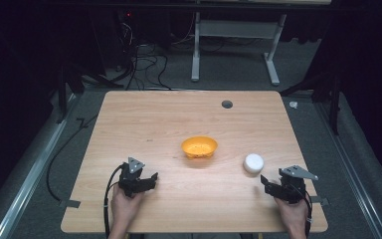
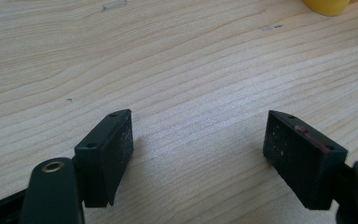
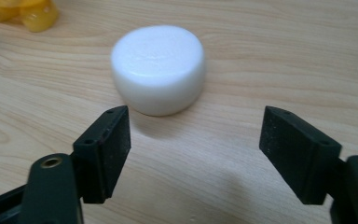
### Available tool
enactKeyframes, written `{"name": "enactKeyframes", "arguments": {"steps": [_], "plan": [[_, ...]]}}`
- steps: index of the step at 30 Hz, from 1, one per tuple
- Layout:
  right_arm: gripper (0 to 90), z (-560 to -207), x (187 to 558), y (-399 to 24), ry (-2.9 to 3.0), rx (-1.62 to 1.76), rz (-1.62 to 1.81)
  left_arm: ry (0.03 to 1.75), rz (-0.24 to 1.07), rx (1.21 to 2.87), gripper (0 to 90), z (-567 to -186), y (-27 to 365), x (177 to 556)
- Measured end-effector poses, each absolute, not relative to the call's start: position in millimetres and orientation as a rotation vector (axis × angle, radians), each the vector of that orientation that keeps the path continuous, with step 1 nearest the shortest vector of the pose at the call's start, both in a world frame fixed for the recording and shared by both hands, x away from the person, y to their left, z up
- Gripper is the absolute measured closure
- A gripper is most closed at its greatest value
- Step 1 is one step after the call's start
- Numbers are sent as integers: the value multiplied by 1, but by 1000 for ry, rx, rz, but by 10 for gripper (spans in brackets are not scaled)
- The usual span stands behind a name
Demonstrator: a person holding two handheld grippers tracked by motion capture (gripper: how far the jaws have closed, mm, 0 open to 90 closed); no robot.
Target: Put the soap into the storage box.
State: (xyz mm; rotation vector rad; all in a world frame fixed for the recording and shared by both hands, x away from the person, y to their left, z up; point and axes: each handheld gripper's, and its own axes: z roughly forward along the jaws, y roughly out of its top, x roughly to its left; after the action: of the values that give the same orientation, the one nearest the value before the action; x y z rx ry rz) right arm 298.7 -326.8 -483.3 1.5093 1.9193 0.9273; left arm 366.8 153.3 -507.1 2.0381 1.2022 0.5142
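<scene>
While both hands rest near the bottom edge of the desk (image 1: 129, 114), the white round block (image 1: 253, 163) sits at the lower right of the high view, a little to the right of the orange bowl (image 1: 199, 147) in the middle. The right gripper (image 1: 267, 182) is the near one. It lies just below and a bit to the right of the block, and its jaws point up and left toward it. In the right gripper view the block (image 3: 158, 67) stands straight ahead, just past the tips and a little left of the middle of the gap. The jaws are apart with nothing between them, and they do not touch the block. It is round and flat on top, so it has no long side, and I think the gripper can take it from any side once it slides forward. The gap looks wider than the block. The left gripper (image 1: 151, 178) is at the lower left, well apart from the block, with the bowl in between. Its jaws (image 2: 196, 154) are spread too, with bare wood between them.
</scene>
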Motion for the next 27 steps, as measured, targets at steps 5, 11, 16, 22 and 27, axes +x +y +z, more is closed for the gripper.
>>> {"name": "enactKeyframes", "arguments": {"steps": [5,11,16,22,27], "plan": [[257,-475,298,-320,1924,1473,974,1202,511,2041,245,-507,153,367],[223,-466,303,-310,1928,1440,985,1202,513,2038,245,-507,153,367],[170,-461,315,-300,1947,1428,968,1201,512,2038,244,-507,153,367],[148,-462,332,-290,1936,1442,932,1200,509,2042,242,-507,153,367],[146,-467,344,-287,1941,1483,908,1199,510,2042,241,-507,153,367]]}}
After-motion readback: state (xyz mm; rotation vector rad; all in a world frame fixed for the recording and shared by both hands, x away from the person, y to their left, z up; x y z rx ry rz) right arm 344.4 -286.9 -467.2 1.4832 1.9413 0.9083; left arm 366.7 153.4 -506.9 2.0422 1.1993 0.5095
